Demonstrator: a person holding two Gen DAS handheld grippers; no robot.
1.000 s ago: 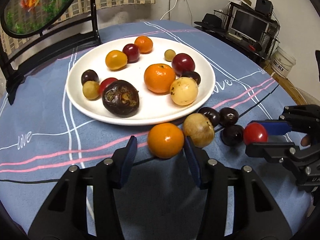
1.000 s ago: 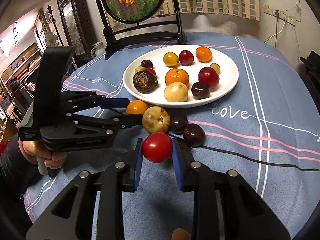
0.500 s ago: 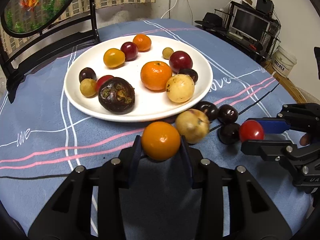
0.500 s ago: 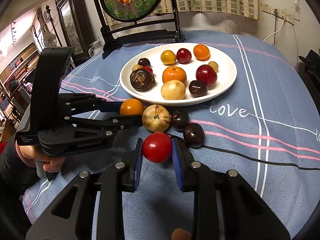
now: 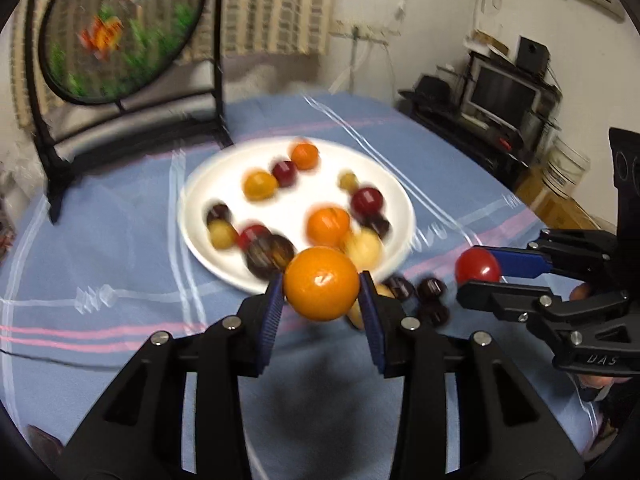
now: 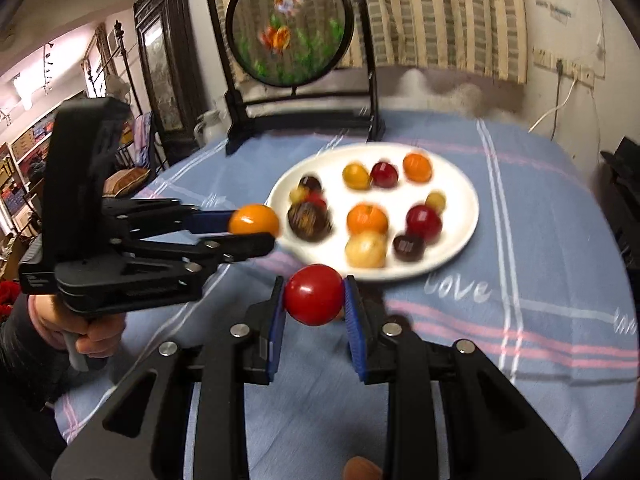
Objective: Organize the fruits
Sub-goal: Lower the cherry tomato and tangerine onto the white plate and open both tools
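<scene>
Both claws were closed on fruit. At the centre of the left wrist view the left gripper [image 5: 322,294] pressed its blue pads against the two sides of an orange fruit [image 5: 321,283]. The right gripper [image 6: 314,300] held in the same way a red fruit [image 6: 314,300], at the lower centre of its own view. Each gripper was also visible from the other camera: the right one at the right edge of the left view, and the left one at the left side of the right view, with a hand [image 6: 80,324] around its handle.

The task seemed to be past its middle, in my judgement. Most of the fruit lay already on the white plate [image 6: 460,184], which stood on the blue tablecloth [image 6: 540,280] in the centre of both views. The two held fruits were above the cloth, near the front rim of the plate, and not yet placed on it. A few dark fruits [image 5: 432,290] and one pale fruit, mostly hidden behind the left claw, were left on the cloth just beside the plate, at the centre right of the left view. These probably need to go onto the plate afterwards.

On the plate I could count about eleven fruits, though the picture was blurred. There were two orange ones, a yellow-orange one, two dark red ones, one large dark brown fruit [image 6: 308,220], one pale yellow fruit [image 6: 365,249] at the front rim, and several small dark and yellowish ones. Free white space was left in the middle and at the right of the plate.
</scene>
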